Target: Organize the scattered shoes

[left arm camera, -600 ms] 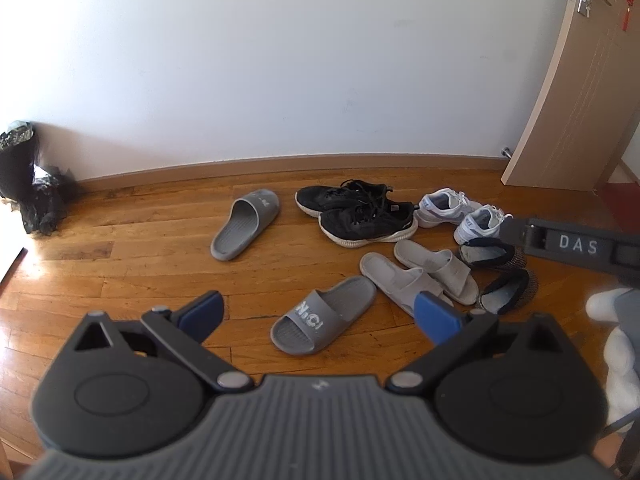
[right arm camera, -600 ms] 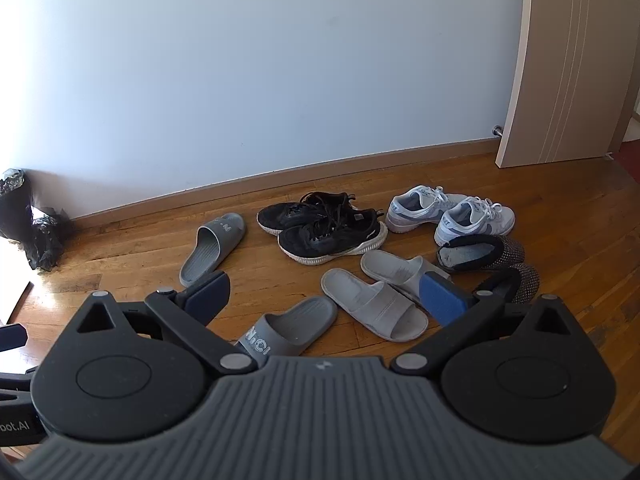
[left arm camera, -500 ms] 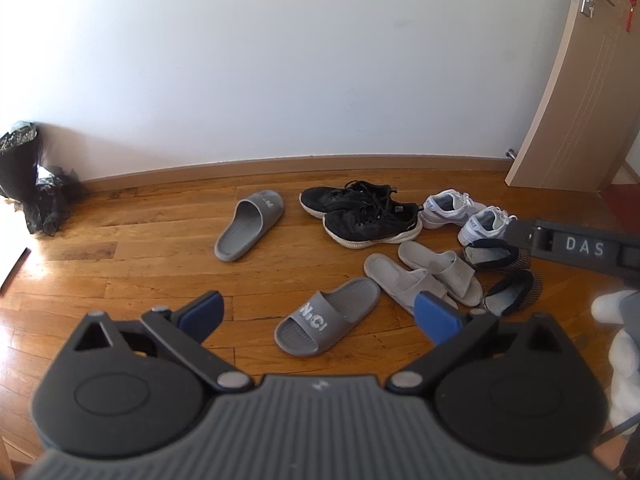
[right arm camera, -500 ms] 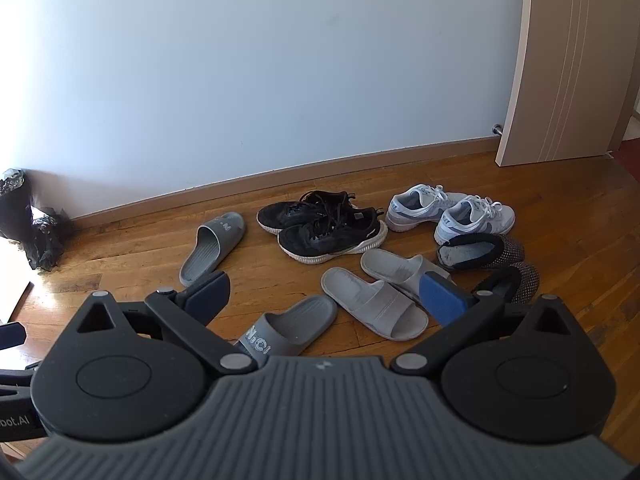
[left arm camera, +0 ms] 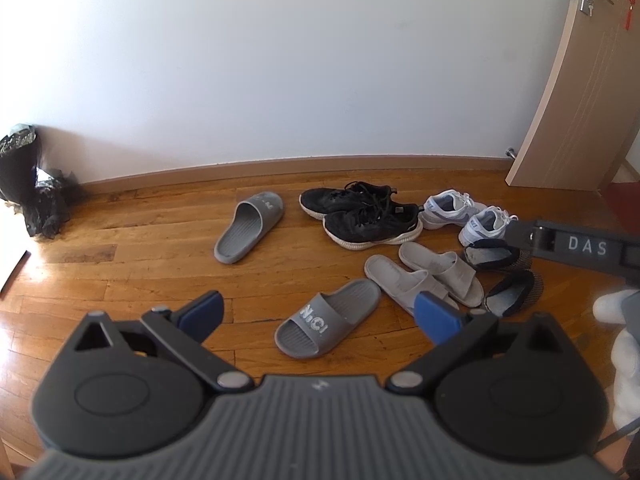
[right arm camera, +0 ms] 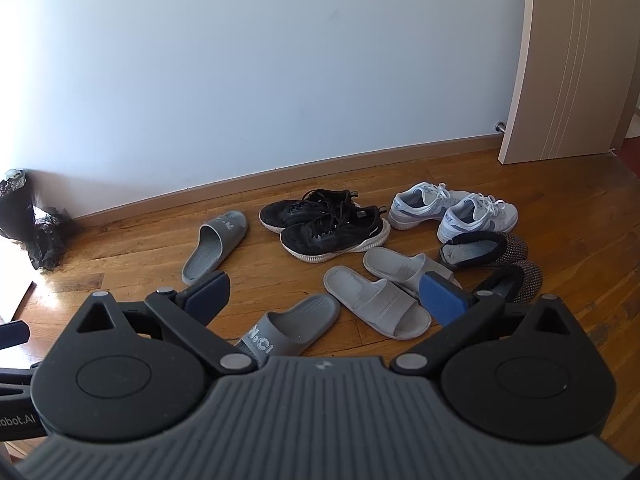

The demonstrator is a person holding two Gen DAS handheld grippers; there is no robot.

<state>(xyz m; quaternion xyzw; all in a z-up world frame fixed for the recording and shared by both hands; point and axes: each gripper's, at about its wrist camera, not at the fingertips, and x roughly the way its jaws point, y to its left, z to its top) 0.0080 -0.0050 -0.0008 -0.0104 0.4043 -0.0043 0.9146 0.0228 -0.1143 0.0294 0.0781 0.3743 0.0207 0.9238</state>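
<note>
— Moved at all since half a second ago?

— Barely. Only a slight drift in the left wrist view, and none worth naming in the right. Still hovering with the left gripper spread wide and clasping nothing. Same for the right gripper. Both above the floor, short of the shoes.

— And the shoes?

— Untouched. Still strewn toward the back edge of the floor, near the skirting. Black trainers in the middle, white trainers just to their right, toward the door. Pale slides and dark flats in front of those, crowded together. Far grey slide off to the left, well apart from its mate, the near grey slide.

— Meaning what for the task?

— Probably not begun. Nothing lined up yet. Likely best to start with the near grey slide, closest to the left gripper, and carry it to its mate.
</note>
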